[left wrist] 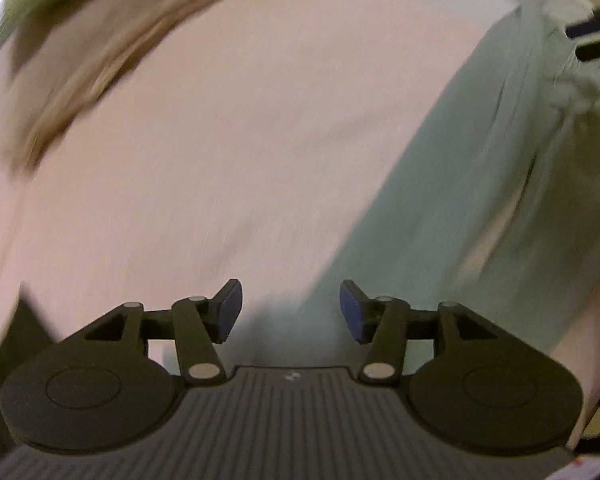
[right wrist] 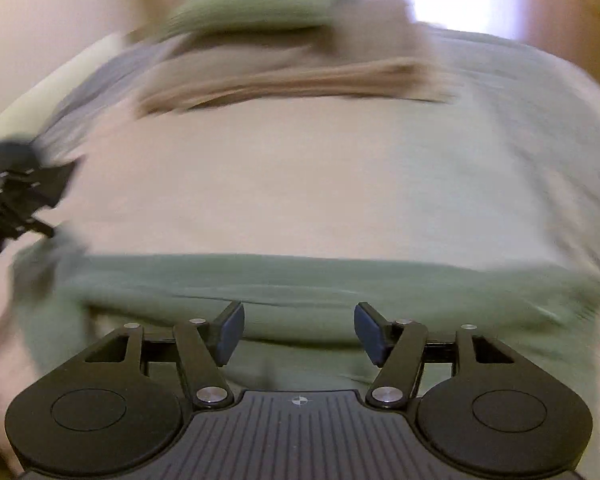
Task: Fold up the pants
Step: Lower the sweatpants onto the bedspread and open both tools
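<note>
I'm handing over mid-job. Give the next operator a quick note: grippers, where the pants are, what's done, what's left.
Left gripper: open, nothing between the pads, over the bed sheet at the pants' edge.
Right gripper: open, empty, above the pants.
Pants: green, lying flat on the bed as a long band, neither gripper holding them. Both views are motion-blurred.
Done: how many folds are in cannot be told from here.
Left: check the shape once the views steady, regrip an end and fold again if needed.

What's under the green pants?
The green pants lie flat on a pale pinkish bed sheet, which shows all around them. What is directly beneath the cloth is covered, so nothing else can be made out there.
</note>
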`<state>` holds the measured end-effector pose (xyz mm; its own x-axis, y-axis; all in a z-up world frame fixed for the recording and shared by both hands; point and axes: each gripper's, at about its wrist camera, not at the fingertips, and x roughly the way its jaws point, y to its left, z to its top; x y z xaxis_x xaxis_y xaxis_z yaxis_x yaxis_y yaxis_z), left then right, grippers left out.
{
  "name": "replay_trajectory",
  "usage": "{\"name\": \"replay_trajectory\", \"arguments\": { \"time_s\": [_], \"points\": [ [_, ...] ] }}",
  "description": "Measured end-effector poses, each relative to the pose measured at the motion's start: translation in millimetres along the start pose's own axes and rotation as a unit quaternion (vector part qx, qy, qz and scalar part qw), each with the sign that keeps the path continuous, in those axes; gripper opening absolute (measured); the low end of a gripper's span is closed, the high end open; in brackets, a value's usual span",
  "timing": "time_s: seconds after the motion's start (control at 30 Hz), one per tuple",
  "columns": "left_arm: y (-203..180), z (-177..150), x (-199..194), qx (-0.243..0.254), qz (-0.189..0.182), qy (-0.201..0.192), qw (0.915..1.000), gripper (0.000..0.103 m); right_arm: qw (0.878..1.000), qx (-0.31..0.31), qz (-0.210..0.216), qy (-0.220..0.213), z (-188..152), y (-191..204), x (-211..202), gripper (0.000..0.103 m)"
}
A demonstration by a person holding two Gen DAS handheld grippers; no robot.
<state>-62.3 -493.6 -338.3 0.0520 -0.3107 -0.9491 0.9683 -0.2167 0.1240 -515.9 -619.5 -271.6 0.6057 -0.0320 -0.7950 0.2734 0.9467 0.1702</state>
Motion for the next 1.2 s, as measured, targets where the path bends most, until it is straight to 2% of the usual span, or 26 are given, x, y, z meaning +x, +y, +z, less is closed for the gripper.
{"name": "replay_trajectory", "arguments": {
  "time_s": [0.13,0.2,0.27,0.33,0.43,0.47,0.5,0.53,0.57,0.6,0.63,0.7,0.8,0.83,0.87,0.9,0.93,0.97,1.03,1.07,1.13,1.2],
  "points": [
    [28.6,-70.0,3.3,-0.057,0.014,0.004,0.9983,0.071,0.994,-0.08,0.066,0.037,13.3,75.5,54.7,0.06],
    [42.0,-93.8,6.5,-0.088,0.013,0.001,0.9961,0.073,0.987,-0.108,0.106,0.058,16.3,110.2,80.3,0.06],
    [53.6,-111.4,8.6,-0.121,-0.006,-0.007,0.9926,0.076,0.979,-0.129,0.14,0.075,16.6,139.1,102.7,0.06],
    [63.7,-124.9,13.6,-0.155,-0.045,-0.025,0.9865,0.073,0.969,-0.153,0.168,0.092,11.1,165.6,129.3,0.061],
    [59.8,-132.6,18.8,-0.157,-0.089,-0.045,0.9826,0.057,0.961,-0.182,0.177,0.114,2.2,199.7,166.0,0.061],
    [54.8,-133.8,19.1,-0.148,-0.086,-0.046,0.9842,0.056,0.96,-0.188,0.173,0.116,-0.1,207.8,174.3,0.06],
    [52.6,-136.1,20.6,-0.138,-0.079,-0.046,0.9862,0.044,0.959,-0.192,0.17,0.121,-2.7,213.9,181.5,0.058],
    [50.6,-139.2,20.7,-0.127,-0.07,-0.045,0.9884,0.029,0.957,-0.195,0.17,0.128,-5.3,220.0,186.8,0.031],
    [50.6,-143.1,17.1,-0.121,-0.062,-0.049,0.9895,0.022,0.956,-0.198,0.168,0.137,-7.6,225.4,186.6,0.009],
    [50.9,-150.3,10.5,-0.122,-0.065,-0.057,0.9887,0.012,0.953,-0.2,0.176,0.147,-9.0,230.4,182.5,0.009],
    [53.3,-157.6,0.3,-0.128,-0.073,-0.065,0.987,0.01,0.948,-0.204,0.19,0.15,-8.7,238.0,174.9,0.009],
    [52.2,-177.4,-23.9,-0.133,-0.085,-0.068,0.9852,0.01,0.934,-0.222,0.229,0.165,-14.3,254.0,155.3,0.009],
    [39.9,-211.1,-60.1,-0.13,-0.091,-0.048,0.9862,0.01,0.892,-0.263,0.297,0.217,-35.2,288.1,132.5,0.01],
    [38.0,-224.7,-71.1,-0.141,-0.088,-0.038,0.9854,0.011,0.875,-0.28,0.315,0.236,-45.4,298.5,129.0,0.013],
    [38.3,-232.9,-76.4,-0.153,-0.082,-0.031,0.9844,0.012,0.863,-0.292,0.326,0.252,-54.3,305.4,128.4,0.024],
    [41.0,-240.4,-82.7,-0.166,-0.073,-0.027,0.983,0.012,0.86,-0.297,0.326,0.257,-58.6,308.4,129.9,0.033],
    [45.5,-243.6,-86.8,-0.18,-0.064,-0.026,0.9813,0.016,0.865,-0.295,0.316,0.255,-61.0,308.2,132.5,0.051],
    [51.5,-244.1,-88.8,-0.195,-0.052,-0.028,0.9791,0.02,0.871,-0.287,0.308,0.252,-59.9,305.3,134.7,0.057],
    [63.2,-231.9,-83.1,-0.207,-0.035,-0.042,0.9769,0.036,0.889,-0.257,0.295,0.24,-49.3,294.0,139.9,0.057],
    [68.5,-223.4,-78.6,-0.207,-0.029,-0.051,0.9766,0.04,0.898,-0.245,0.285,0.23,-44.3,282.3,138.0,0.058],
    [80.4,-201.7,-62.4,-0.2,-0.037,-0.061,0.9771,0.056,0.919,-0.233,0.242,0.205,-31.9,264.0,139.5,0.059],
    [91.1,-173.0,-36.2,-0.192,-0.042,-0.062,0.9786,0.066,0.938,-0.233,0.187,0.177,-24.6,237.3,138.3,0.059]
  ]
}}
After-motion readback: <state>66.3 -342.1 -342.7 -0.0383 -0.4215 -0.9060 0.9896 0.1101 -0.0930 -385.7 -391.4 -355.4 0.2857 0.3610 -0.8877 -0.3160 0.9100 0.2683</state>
